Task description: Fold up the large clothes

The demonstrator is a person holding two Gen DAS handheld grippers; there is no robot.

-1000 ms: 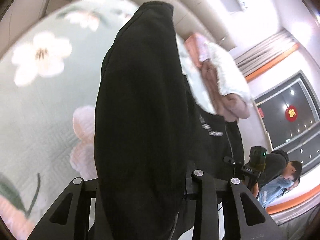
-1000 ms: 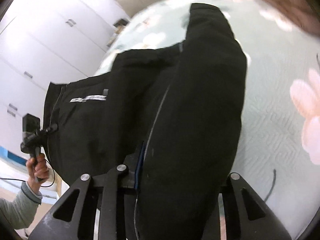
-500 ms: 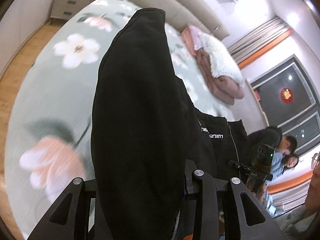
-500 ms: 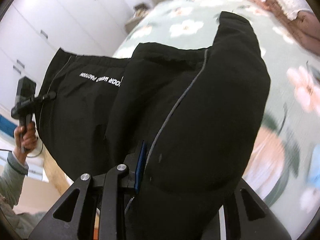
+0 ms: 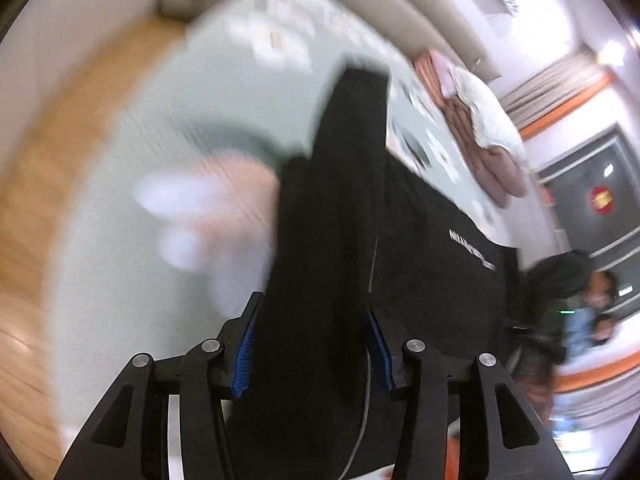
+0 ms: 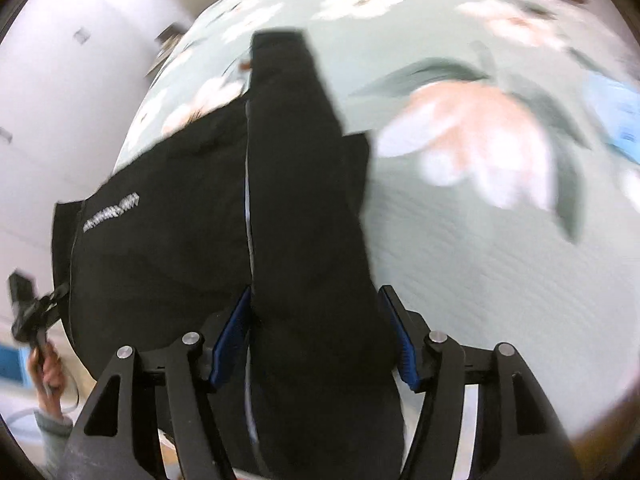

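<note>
Large black trousers (image 5: 332,216) with white lettering near the waistband hang over a green floral bed (image 5: 120,184). My left gripper (image 5: 312,348) is shut on a thick bundle of the black fabric, which fills the gap between the blue pads (image 5: 244,344). My right gripper (image 6: 314,340) is likewise shut on the black trousers (image 6: 292,184), one leg running away from it across the bed (image 6: 460,260). The left gripper also shows in the right wrist view (image 6: 28,312), at the trousers' far side. Both views are motion-blurred.
A pile of pink and white bedding (image 5: 480,132) lies at the bed's far end by the padded headboard (image 5: 400,4). Wooden floor (image 5: 32,200) runs along the bed's left side. People (image 5: 576,296) are by the window. White wardrobes (image 6: 60,80) stand beyond the bed.
Both grippers have swung with the trousers; the fabric bundle now looks narrower and lies further out over the bed. The jaws stand wider apart, blue pads now showing, still clamping cloth.
</note>
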